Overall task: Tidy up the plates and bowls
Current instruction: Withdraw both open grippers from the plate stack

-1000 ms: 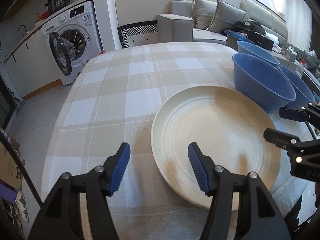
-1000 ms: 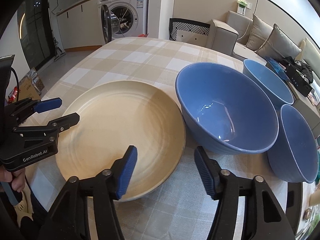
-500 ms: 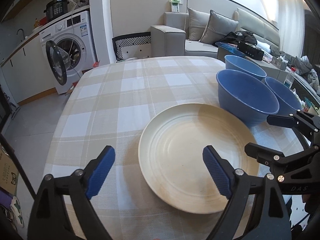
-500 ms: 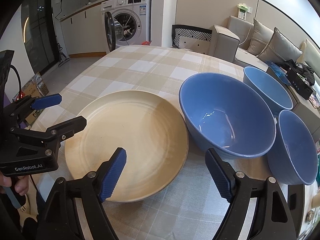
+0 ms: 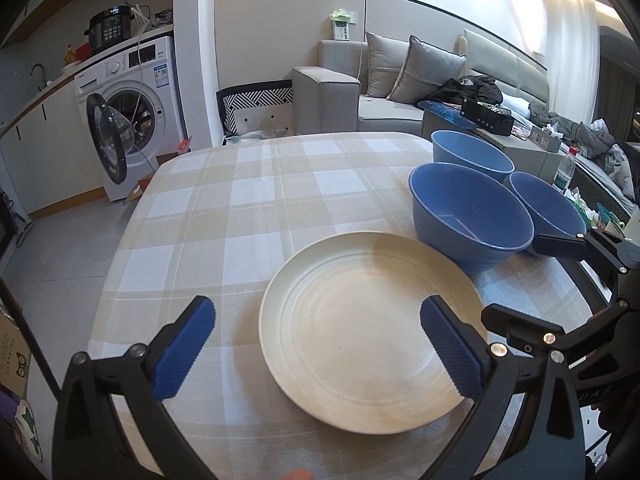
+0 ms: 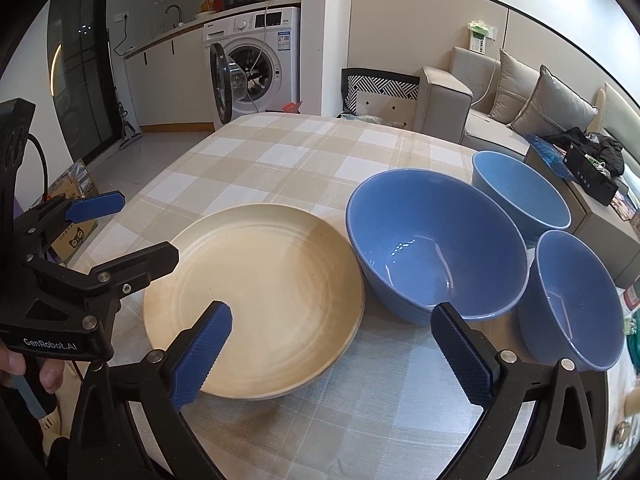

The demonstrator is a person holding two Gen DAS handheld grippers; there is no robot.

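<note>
3 blue bowls and 1 cream plate [image 5: 372,332] sit on the surface [image 5: 248,216], which has a tan and white checked cloth over it. the plate lies flat near the front edge. the big blue bowl [image 6: 436,240] stands just beside the plate on its right, so close that they may touch; i cannot tell. the far blue bowl [image 6: 520,196] is behind it, and the small blue bowl [image 6: 576,300] is to its right, near the edge of the surface.

the left hand-held gripper [image 5: 316,344] hangs over the left part of the plate. its jaws have just been opening and now stand wide apart. it holds nothing; 1 blue pad [image 5: 184,344] is over the cloth and the other is over the plate.

the right hand-held gripper [image 6: 332,356] hangs over the right rim of the plate. its jaws have just been opening too and now stand wide. nothing is held in them.

a person's fingers [image 6: 50,376] grip the handle of the left hand-held gripper. a washing machine [image 6: 256,60] with its door open stands behind the surface, and a grey sofa [image 5: 400,80] is at the back.
</note>
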